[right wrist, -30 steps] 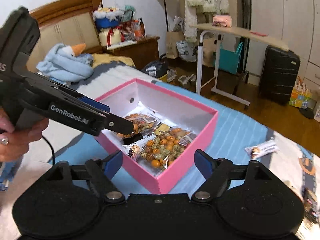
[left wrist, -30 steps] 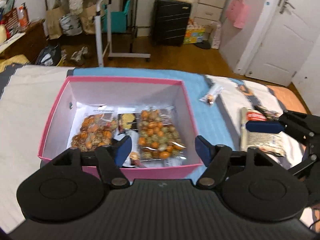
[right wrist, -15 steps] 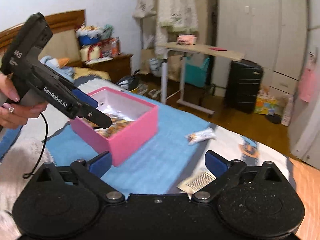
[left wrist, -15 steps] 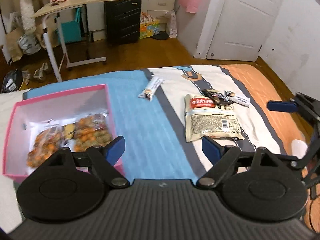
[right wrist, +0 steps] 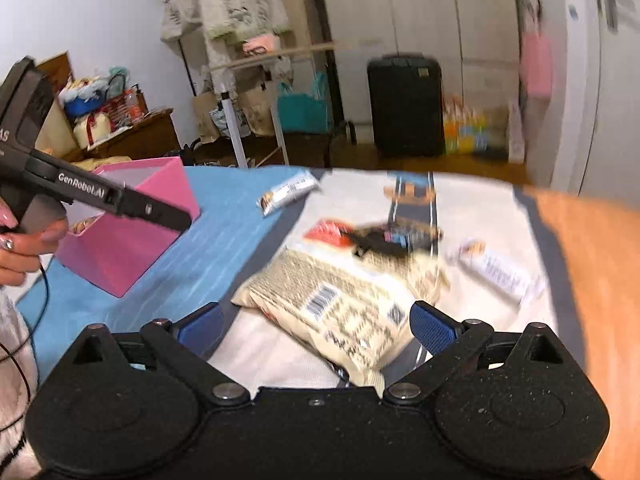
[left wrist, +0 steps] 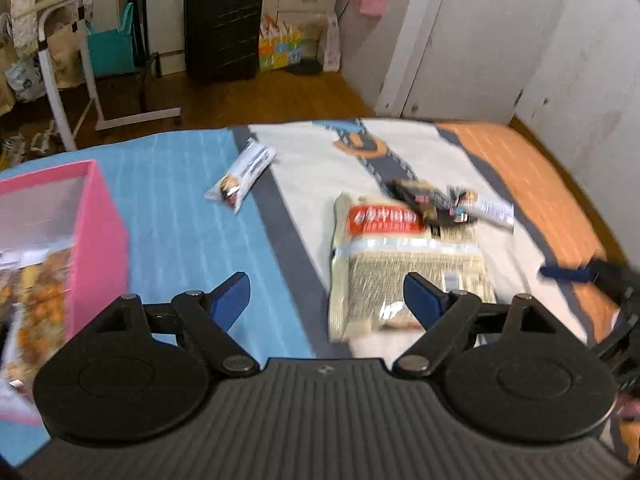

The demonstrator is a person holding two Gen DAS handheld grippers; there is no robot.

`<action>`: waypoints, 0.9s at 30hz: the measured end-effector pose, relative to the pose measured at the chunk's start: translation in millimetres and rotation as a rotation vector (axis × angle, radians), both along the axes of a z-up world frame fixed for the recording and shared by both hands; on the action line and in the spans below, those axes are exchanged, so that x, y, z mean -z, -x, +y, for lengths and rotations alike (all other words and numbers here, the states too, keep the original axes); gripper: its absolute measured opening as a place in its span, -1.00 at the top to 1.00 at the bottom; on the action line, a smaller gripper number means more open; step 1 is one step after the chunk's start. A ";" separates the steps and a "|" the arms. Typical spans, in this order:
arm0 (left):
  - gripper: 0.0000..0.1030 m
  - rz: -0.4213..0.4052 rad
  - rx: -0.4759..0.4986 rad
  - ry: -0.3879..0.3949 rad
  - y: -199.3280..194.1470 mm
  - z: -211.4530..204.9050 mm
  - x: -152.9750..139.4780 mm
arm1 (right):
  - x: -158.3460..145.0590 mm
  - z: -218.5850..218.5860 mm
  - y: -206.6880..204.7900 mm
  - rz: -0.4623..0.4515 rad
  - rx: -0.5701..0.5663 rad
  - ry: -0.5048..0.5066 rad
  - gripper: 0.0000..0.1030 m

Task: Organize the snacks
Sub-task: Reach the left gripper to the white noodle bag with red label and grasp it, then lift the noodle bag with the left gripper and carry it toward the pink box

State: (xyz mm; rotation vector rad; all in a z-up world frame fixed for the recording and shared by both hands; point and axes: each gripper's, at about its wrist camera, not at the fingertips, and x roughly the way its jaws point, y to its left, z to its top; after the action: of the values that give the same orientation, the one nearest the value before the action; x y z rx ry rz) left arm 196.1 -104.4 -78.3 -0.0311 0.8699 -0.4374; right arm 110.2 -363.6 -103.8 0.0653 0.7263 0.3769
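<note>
A home bedroom: a bed [left wrist: 520, 184] with a striped cover fills the foreground. Beyond the bed stand a suitcase [left wrist: 222, 26], a rolling desk [left wrist: 72, 56], wardrobe doors [right wrist: 432, 12], hung clothes [right wrist: 224, 0] and a nightstand [right wrist: 132, 136].

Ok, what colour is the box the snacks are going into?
Pink outside, pale whitish inside; the box shows best in the right wrist view.

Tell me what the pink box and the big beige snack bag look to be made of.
Pink box: probably cardboard, matte; flat stiff walls, sharp folded corners.
Big beige snack bag: likely plastic film, glossy; it crinkles, glints, and carries printed text and a barcode. Blur leaves both uncertain.
</note>
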 end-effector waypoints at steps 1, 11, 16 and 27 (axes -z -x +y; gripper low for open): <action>-0.62 0.005 0.006 0.016 -6.1 -2.1 5.0 | 7.0 0.4 -0.7 -0.001 0.000 0.009 -0.95; -0.60 0.041 -0.042 0.028 -40.6 -27.5 60.6 | 65.7 27.2 -27.1 0.029 -0.015 0.265 -0.96; -0.59 0.112 -0.040 0.165 -51.0 -27.7 78.5 | 65.2 16.2 -39.0 0.056 0.037 0.141 -0.99; 0.02 0.253 0.047 0.244 -45.3 -51.8 81.0 | 56.2 48.4 -29.7 0.028 0.037 0.273 -0.20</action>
State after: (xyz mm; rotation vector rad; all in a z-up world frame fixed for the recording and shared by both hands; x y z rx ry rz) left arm 241.4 -156.2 -159.3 -0.2959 1.0634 -0.5905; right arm 140.0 -315.2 -160.0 -0.1734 0.7975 0.2397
